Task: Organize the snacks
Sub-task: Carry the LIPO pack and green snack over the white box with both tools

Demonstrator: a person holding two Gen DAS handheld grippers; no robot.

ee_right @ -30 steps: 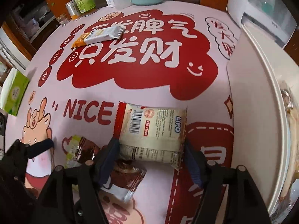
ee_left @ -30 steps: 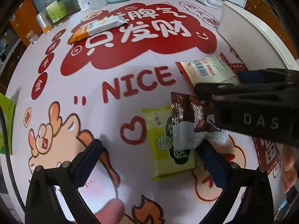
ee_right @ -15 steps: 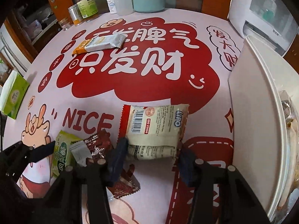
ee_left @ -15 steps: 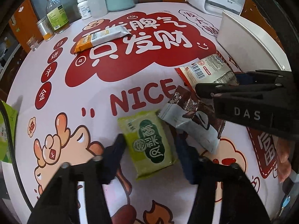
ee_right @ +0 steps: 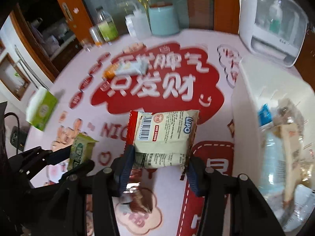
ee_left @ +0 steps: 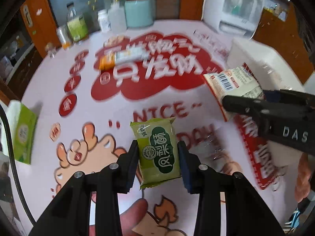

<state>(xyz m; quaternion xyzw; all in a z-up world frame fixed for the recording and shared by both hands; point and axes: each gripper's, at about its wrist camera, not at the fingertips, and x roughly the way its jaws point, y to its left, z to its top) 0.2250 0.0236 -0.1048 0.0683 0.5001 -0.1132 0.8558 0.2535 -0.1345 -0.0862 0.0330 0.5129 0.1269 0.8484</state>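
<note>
My left gripper [ee_left: 158, 147] has its pads on both sides of a green snack packet [ee_left: 155, 135] and its jaws are still closing on it. The packet hangs above the printed tablecloth. My right gripper [ee_right: 160, 153] is shut on a cream and red LIPO packet [ee_right: 165, 129], also held off the table. In the left wrist view that packet [ee_left: 232, 80] shows at the right. A brown snack packet [ee_right: 137, 198] lies on the cloth under the right gripper. An orange and white bar [ee_left: 122, 58] lies farther back.
A white bin [ee_right: 246, 102] at the right holds several snacks and a water bottle. A green tissue box [ee_left: 21, 131] sits at the left edge. Bottles and a teal canister [ee_left: 137, 11] line the back. A white appliance [ee_left: 232, 5] stands at the back right.
Both grippers went from open to closed, the left on the green packet, the right on the LIPO packet, and both rose with them. The brown packet was nudged and stays on the cloth.
</note>
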